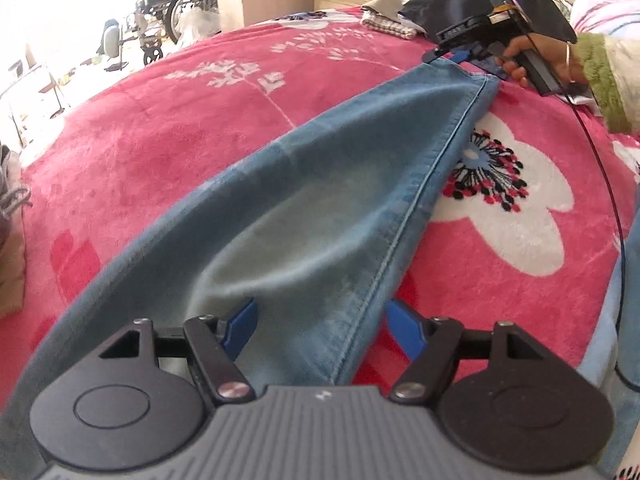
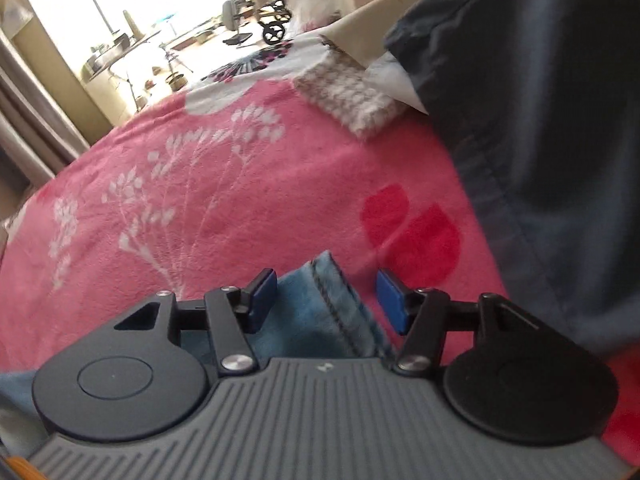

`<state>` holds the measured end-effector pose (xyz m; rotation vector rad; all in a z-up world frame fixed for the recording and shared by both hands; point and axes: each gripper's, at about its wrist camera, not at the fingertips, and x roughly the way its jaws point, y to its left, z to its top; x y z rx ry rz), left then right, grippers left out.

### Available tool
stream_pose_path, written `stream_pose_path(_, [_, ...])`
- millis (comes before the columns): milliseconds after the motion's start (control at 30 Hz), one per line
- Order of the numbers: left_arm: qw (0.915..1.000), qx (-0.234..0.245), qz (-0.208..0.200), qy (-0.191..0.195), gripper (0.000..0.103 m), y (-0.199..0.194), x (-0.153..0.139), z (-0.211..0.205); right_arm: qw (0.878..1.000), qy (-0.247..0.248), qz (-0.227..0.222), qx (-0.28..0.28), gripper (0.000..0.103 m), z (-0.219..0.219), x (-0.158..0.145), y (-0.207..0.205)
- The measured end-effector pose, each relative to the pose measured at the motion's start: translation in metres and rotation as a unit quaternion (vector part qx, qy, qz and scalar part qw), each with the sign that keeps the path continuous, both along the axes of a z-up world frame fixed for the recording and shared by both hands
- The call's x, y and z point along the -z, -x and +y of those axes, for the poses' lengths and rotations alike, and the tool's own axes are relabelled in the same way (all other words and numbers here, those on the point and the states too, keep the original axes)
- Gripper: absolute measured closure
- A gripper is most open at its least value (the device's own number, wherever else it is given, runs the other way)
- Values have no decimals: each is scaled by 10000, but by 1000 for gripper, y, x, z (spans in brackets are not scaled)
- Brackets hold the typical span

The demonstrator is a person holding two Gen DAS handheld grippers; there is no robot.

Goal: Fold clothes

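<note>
Faded blue denim jeans leg (image 1: 320, 208) with stitched seam lies flat on fuzzy pink floral fleece blanket (image 1: 160, 128), between spread blue pads of left gripper (image 1: 320, 320); right gripper (image 2: 326, 296) spread over hem, gripping nothing.

jeans (image 1: 320, 200) lie across the blanket (image 1: 160, 128), folded clothes (image 1: 394, 20) stacked behind them.
</note>
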<state>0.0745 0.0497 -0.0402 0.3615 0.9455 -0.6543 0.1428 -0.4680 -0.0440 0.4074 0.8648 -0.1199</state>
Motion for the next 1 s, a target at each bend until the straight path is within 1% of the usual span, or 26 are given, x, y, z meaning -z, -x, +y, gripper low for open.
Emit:
stream_pose_path(67, [10000,-11,-74,-31,30,-7,0,-1,9998,-65,-69,-193,75,-1,1,1])
stream_pose_path(100, [9999,-36,-91,-47,30,-11,1,-1,9993,-55,-88,-364,82,1,-2,2])
stream_pose_path(167, [9999,-118,-59,-57,30,-19,5,-2,9967,70,-159,-792,85,10,-12,2])
stream_pose_path(233, [9998,-181,2,-58,30,-24,10,-2,9940,299,-475,-939,86,18,-23,5])
stream_pose_path(267, [9998,-186,11,-70,30,-25,12,-2,9922,411,-647,-982,86,21,-29,7])
stream_pose_path(333, [9998,-173,-1,-98,29,-26,15,-3,9890,683,-1015,-835,86,21,-39,10])
stream_pose_path(400, [9998,-177,4,-102,29,-26,16,-2,9886,734,-1170,-607,86,16,-34,7])
stream_pose_path(433, [9998,-176,17,-99,29,-27,16,-2,9888,786,-1127,-577,86,16,-28,3])
stream_pose_path(500, [9998,-167,24,-93,29,-27,16,-1,9893,1057,-794,-624,85,22,-6,-8])
stream_pose_path(533, [9998,-161,24,-91,29,-26,16,0,9885,1192,-707,-605,83,26,3,-11])
stream_pose_path(600, [9998,-150,24,-85,28,-26,16,1,9884,1239,-819,-327,80,27,6,-8])
stream_pose_path(633, [9999,-145,20,-82,28,-26,16,1,9887,1219,-862,-147,76,25,5,-7])
stream_pose_path(667, [9999,-140,14,-78,27,-26,16,1,9888,1165,-932,39,75,20,1,-3])
stream_pose_path(700, [9999,-137,8,-72,27,-26,16,2,9884,1101,-1023,221,70,15,-3,2])
stream_pose_path(800, [9998,-191,-27,-45,27,-26,14,3,9841,961,-1170,923,70,-3,-22,23])
stream_pose_path(900, [9994,-342,-93,-1,27,-26,8,10,9775,354,-1432,1510,69,-26,-51,67])
stream_pose_path(933, [9991,-413,-113,39,27,-25,4,14,9743,120,-1505,1674,66,-33,-59,83])
stream_pose_path(967, [9987,-490,-130,90,27,-25,-1,18,9713,-11,-1576,1780,63,-37,-69,101])
stream_pose_path(1000, [9981,-575,-160,134,27,-24,-6,23,9687,-89,-1646,1856,59,-40,-79,120])
